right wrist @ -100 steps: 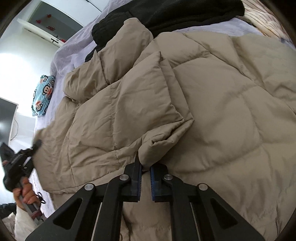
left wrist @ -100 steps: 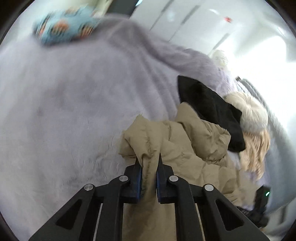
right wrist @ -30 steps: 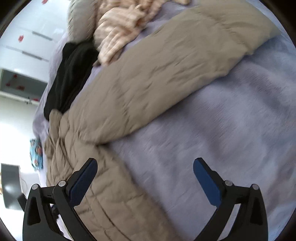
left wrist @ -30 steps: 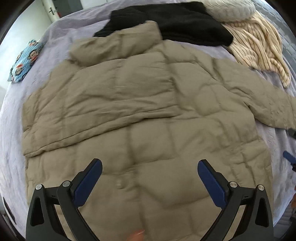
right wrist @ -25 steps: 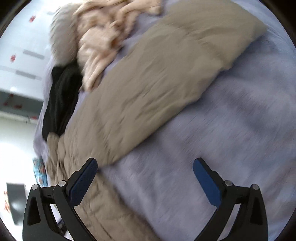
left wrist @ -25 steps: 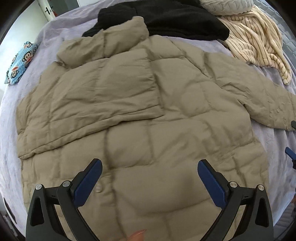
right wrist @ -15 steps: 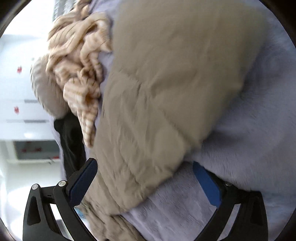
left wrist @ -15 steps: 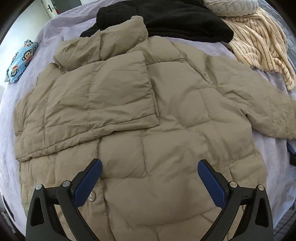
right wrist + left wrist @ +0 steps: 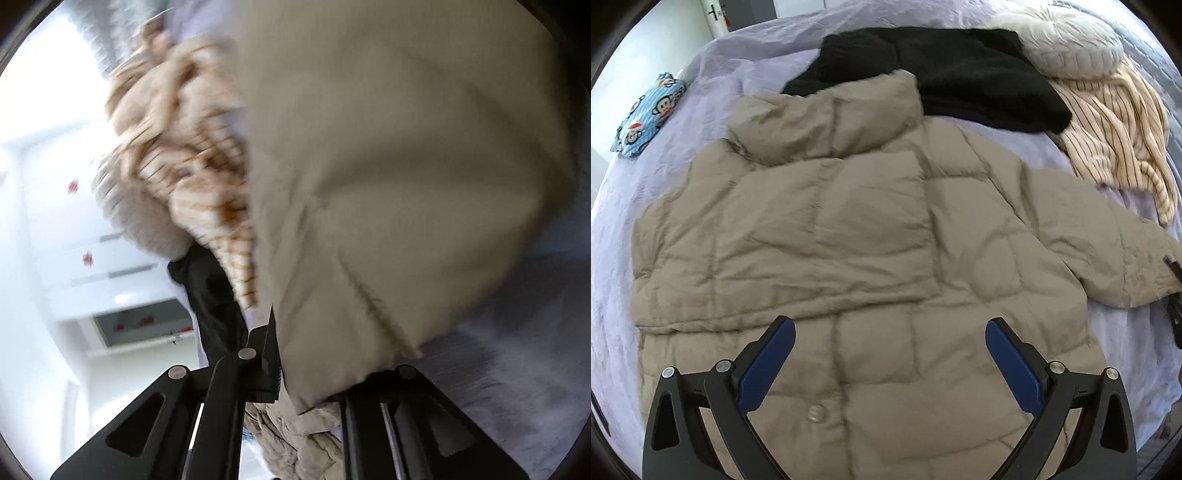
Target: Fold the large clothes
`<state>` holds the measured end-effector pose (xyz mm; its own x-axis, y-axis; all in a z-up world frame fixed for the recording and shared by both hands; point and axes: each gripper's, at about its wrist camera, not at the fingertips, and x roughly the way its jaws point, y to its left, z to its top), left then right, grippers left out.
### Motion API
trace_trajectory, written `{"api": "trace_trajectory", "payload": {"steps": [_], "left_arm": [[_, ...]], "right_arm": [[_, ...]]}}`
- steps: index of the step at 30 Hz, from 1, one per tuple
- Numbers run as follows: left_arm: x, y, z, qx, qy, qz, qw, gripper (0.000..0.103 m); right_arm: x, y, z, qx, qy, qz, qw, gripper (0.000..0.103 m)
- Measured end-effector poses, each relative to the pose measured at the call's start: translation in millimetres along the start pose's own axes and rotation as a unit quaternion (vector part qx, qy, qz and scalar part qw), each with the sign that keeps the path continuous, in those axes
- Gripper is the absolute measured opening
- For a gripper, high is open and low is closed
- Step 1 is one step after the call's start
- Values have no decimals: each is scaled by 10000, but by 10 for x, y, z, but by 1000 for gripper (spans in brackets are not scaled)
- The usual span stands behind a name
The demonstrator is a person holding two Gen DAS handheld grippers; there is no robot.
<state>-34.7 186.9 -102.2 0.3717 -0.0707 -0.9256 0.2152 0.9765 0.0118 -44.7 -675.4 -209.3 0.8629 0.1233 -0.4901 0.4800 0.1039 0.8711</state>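
A tan puffer jacket (image 9: 871, 229) lies spread on the lavender bedspread (image 9: 713, 85), collar at the far side. One sleeve is folded flat across its front. The other sleeve (image 9: 1108, 258) stretches out to the right. My left gripper (image 9: 889, 328) hovers open over the jacket's lower front, with nothing between its blue pads. In the right wrist view the cuff of that outstretched sleeve (image 9: 406, 184) fills the frame. My right gripper (image 9: 295, 369) is closing on the cuff, which sits between the jaws and hides one finger.
A black garment (image 9: 942, 74) lies behind the collar. A cream striped sweater (image 9: 1115, 129) and a pale round cushion (image 9: 1071, 44) sit at the far right. A blue monkey-print pillow (image 9: 646, 114) is at the far left. The striped sweater (image 9: 184, 166) lies close beside the held cuff.
My right gripper rolled, came up to the sleeve's end and closed from wide open onto the cuff. The left gripper stayed open and drifted a little over the jacket.
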Motion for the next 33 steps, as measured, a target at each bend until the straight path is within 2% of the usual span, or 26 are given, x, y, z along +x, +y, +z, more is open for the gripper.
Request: {"api": "trace_trajectory", "payload": {"steps": [3,6,9,12,15,17,19,20,21,24,28,30,32,33], "left_arm": [[-57,213,16,-171,-61,49,9998,103],[-116,475,17,-494,-102,-44,9987,103],[-182,719,28,-665,-232,63,9975,103],[-237,1050,30,-863,-388,217,9953,103],[-242,1371,9,-1123,-435,373,9920,103],[-236,1538,-12,-1246,-467,518,9897,103],[-217,1713,-65,-1362,-500,695,9870,103],[-197,1811,-90,-1415,-485,763,9858,103],[-179,1838,-103,-1455,-468,793,9851,103],[-112,1983,-165,-1524,-421,803,9842,103],[3,1998,-165,-1517,-378,772,9847,103],[53,1971,-142,-1522,-356,696,9853,103],[92,1913,-101,-1511,-345,602,9861,103],[103,1883,-83,-1500,-354,554,9865,103]], "right_arm": [[105,470,-166,-759,166,23,9970,9],[312,1014,-454,-1599,405,46,9863,9],[639,1514,-878,-2456,718,-23,9667,9],[1129,1968,-1477,-3412,1202,-73,9323,9],[1635,2211,-2184,-4287,1653,-217,8879,9],[1966,2238,-2715,-4785,2009,-340,8542,9],[2196,2160,-3104,-5123,2225,-569,8275,9],[2371,2061,-3333,-5296,2385,-761,8105,9],[2496,1959,-3467,-5327,2540,-898,8023,9],[2692,1602,-3595,-5158,2800,-1222,8004,9],[2811,1299,-3483,-4653,2895,-1472,8234,14],[2812,1223,-3400,-4421,2935,-1450,8351,28],[2749,1227,-3382,-4322,2984,-1343,8403,60],[2701,1275,-3383,-4332,2958,-1314,8412,66]]}}
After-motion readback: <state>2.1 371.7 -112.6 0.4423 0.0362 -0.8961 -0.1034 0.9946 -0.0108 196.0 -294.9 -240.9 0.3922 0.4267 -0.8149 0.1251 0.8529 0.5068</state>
